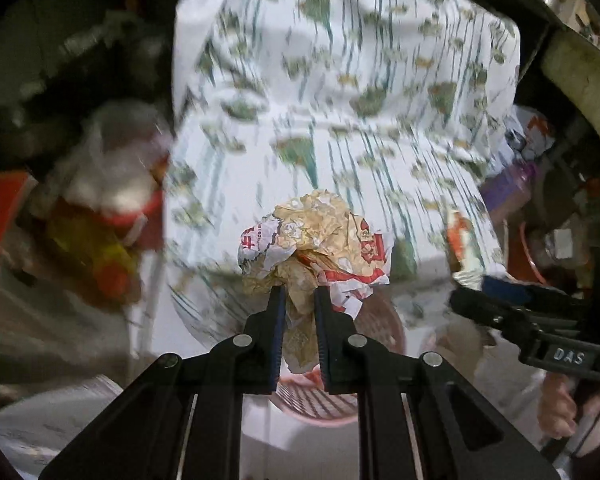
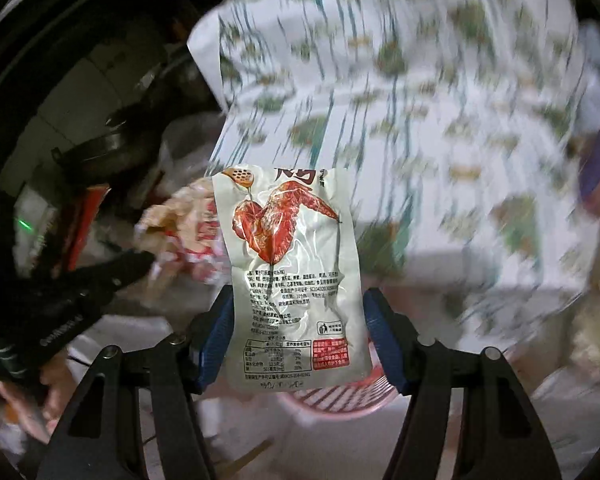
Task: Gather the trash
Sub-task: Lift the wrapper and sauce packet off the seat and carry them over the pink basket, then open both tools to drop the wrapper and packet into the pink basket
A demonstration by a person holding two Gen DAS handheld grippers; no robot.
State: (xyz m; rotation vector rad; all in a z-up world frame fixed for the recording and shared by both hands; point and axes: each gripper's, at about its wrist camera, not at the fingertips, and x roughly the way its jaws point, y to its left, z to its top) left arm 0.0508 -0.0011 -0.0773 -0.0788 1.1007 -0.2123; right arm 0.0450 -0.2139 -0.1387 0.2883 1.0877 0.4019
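Left wrist view first: your left tool point(image 1: 298, 294) is pinching nearly closed on a crumpled paper wrapper point(image 1: 316, 244), the tan and white one with red print. The wad is bulging out above the fingertips and a strip of it is hanging down between the two fingers. Behind it the white surface cloth with the green pattern point(image 1: 340, 80) is filling most of the picture, badly smeared by blur. Right under the wrapper a pink slatted basket point(image 1: 320, 400) is peeking out between the fingers. Off on the right edge your right tool point(image 1: 500, 308) is poking in, with a hand point(image 1: 556, 408) gripping it below.

Right wrist view: your right tool point(image 2: 298, 300) is standing about half wide and holding a flat snack packet point(image 2: 296, 276) by its two side edges. It's the silvery white one with a red chicken wing picture, and its printed back is facing the camera. The same pink basket point(image 2: 340, 400) is showing just below the packet's bottom edge. Over on the left your left tool point(image 2: 140, 260) is coming in with the crumpled wrapper point(image 2: 184, 224) at its tip. The patterned cloth point(image 2: 420, 100) is blurring across the top.
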